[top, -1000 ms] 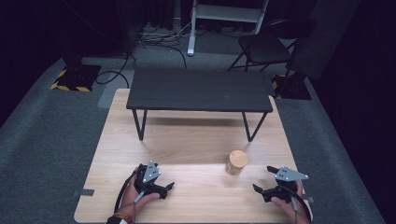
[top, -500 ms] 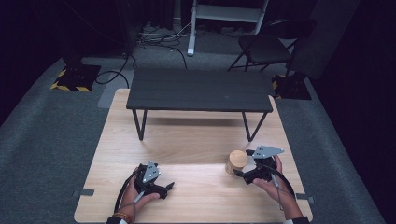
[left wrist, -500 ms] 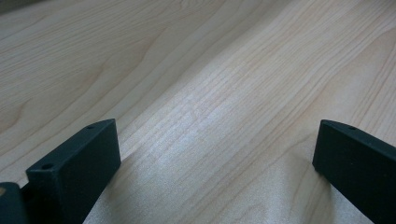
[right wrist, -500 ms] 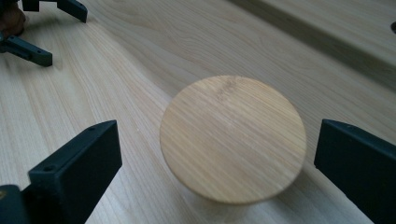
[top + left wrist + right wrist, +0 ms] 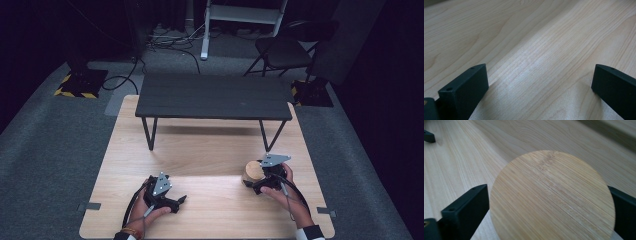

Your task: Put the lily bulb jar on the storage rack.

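Our right gripper (image 5: 260,183) stood with its jaws apart around the bamboo-lidded jar (image 5: 253,172) at the near right of the table (image 5: 210,155), seemingly poised to clamp it; whether they touched was unclear. Our left gripper (image 5: 176,201) rested agape, empty, near left.

A pale wooden tabletop (image 5: 210,150) with a long straight grain lies low over grey carpet (image 5: 55,150). On its far half stands a small black bench-like table (image 5: 214,96) on thin angled metal legs, casting a soft shadow on the wood beneath. Beyond it the room falls into darkness. A white metal stand (image 5: 240,20) rises at the back, with black cables (image 5: 170,42) trailing across the floor by its foot. A dark folding chair (image 5: 282,50) sits to the right. Yellow-and-black hazard-striped bases (image 5: 80,84) rest on the carpet at either side. Small strips of grey tape (image 5: 89,206) mark the floor by the near corners.
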Tool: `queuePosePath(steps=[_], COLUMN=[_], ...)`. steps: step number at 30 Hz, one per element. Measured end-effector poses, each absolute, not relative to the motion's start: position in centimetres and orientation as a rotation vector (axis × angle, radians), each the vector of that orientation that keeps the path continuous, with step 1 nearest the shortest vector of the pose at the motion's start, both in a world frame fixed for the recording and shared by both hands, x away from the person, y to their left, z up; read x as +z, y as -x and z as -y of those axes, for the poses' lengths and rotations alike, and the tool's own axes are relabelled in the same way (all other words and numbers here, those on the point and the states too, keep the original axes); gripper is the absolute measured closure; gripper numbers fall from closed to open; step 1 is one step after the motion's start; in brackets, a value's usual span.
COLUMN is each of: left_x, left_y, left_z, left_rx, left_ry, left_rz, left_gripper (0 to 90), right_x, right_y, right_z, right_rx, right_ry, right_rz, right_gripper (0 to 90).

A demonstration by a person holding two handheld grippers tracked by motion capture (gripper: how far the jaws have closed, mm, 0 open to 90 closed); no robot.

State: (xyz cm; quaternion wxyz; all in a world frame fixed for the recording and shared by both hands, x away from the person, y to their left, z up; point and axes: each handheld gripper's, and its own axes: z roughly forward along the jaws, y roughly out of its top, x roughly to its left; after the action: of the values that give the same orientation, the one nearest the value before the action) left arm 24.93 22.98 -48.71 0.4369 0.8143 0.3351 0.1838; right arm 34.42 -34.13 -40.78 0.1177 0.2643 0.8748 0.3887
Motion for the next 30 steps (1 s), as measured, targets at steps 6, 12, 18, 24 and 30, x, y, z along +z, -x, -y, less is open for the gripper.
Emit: queuePosePath(steps=[6, 12, 18, 24, 30], left_x=[-48.7, -48.7, -48.7, -48.7, -48.7], left_y=[-24.9, -24.9, -25.0, -25.0, -25.0], left_z=[-23.0, -23.0, -23.0, -23.0, -23.0], left_rx=[0.457, 0.457, 0.457, 0.457, 0.457], left_ry=[-2.025, -2.025, -2.026, -2.026, -2.026], left_rz=[-0.833, -0.833, -0.832, -0.832, -0.833], left_gripper=[0.8, 0.8, 0.8, 0.8, 0.7], right_x=[-41.4, -41.4, -39.8, -35.3, -30.3], right_y=[-34.7, -34.6, -34.1, -34.5, -36.0], right_z=[33.8, 33.7, 33.2, 33.0, 32.4], right_rx=[1.125, 1.119, 1.119, 1.182, 1.221], right_ry=[-0.746, -0.762, -0.745, -0.721, -0.671], right_rz=[-2.573, -2.557, -2.531, -2.499, -2.487], right_gripper=[21.8, 24.9, 24.9, 24.9, 24.9])
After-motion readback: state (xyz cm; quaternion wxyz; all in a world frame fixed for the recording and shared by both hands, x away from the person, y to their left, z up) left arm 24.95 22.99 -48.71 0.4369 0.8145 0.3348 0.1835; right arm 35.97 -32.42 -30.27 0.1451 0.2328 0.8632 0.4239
